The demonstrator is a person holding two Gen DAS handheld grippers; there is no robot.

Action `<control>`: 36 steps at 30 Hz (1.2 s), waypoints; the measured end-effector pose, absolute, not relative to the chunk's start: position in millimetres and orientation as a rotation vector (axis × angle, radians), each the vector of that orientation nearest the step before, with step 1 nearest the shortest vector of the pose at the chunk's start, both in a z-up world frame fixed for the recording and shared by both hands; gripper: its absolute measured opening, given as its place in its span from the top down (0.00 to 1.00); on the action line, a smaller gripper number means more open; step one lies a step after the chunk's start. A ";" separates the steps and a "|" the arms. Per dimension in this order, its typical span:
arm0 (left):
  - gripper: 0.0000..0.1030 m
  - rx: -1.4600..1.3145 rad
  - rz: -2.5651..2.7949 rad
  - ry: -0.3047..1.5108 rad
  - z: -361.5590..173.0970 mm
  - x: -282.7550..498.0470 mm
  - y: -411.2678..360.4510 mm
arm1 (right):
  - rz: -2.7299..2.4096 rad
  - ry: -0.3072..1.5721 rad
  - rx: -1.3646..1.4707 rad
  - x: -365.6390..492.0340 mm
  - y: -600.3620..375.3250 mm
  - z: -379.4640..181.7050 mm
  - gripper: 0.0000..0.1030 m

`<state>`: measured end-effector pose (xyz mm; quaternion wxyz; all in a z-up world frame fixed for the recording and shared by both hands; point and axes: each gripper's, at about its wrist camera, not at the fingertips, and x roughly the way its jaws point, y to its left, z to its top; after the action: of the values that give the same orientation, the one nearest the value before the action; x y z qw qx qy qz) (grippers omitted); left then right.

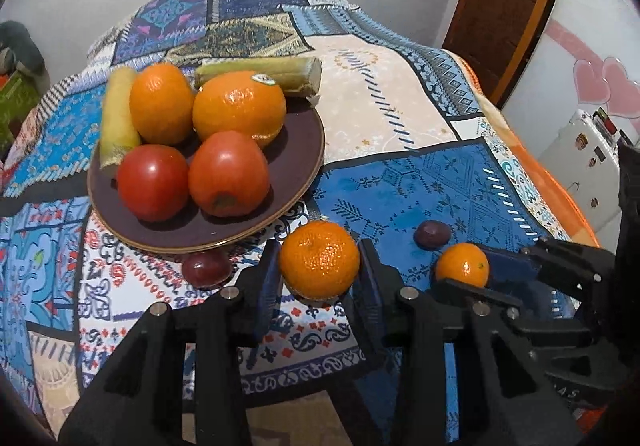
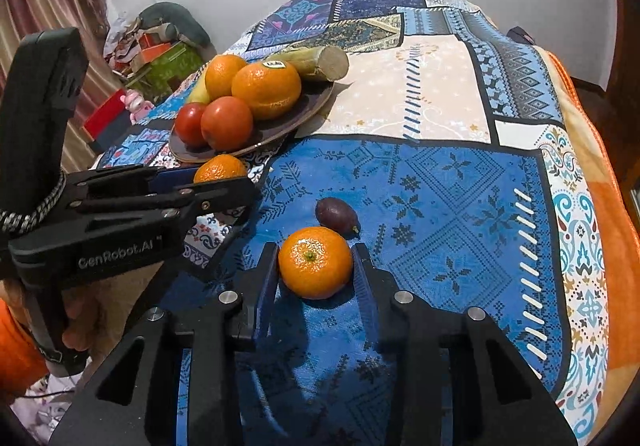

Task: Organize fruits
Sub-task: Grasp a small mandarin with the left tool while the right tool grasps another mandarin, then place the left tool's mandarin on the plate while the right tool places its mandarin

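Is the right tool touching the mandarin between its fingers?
Cannot tell. In the right wrist view the right tool brackets the mandarin, both pads sitting right at the peel, with no plain gap or squeeze visible.

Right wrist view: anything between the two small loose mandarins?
No fruit: only blue patterned cloth and the left gripper's fingers. Small dark purple fruit sits beyond the right mandarin.
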<state>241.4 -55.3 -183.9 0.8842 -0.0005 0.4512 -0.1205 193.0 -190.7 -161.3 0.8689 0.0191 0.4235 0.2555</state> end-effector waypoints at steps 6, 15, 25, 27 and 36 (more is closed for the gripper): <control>0.63 -0.031 -0.242 0.903 -168.5 232.6 -42.3 | 0.534 0.863 0.015 194.0 -186.1 -148.8 0.67; 0.63 -0.084 -0.180 0.820 -136.4 219.7 -0.4 | 0.547 0.798 -0.030 202.5 -167.1 -124.3 0.67; 0.63 -0.096 -0.084 0.797 -127.2 217.2 49.1 | 0.562 0.761 -0.038 222.7 -146.0 -114.3 0.68; 0.63 -0.095 -0.066 0.799 -128.6 219.0 56.5 | 0.562 0.763 -0.035 226.7 -143.3 -114.3 0.68; 0.63 -0.107 -0.048 0.818 -134.8 239.1 70.9 | 0.560 0.762 -0.050 246.0 -130.9 -116.2 0.68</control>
<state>239.1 70.9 -134.8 0.9159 -0.0518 0.3974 -0.0234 246.0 -130.9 -116.2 0.8899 -0.0241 0.3671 0.2697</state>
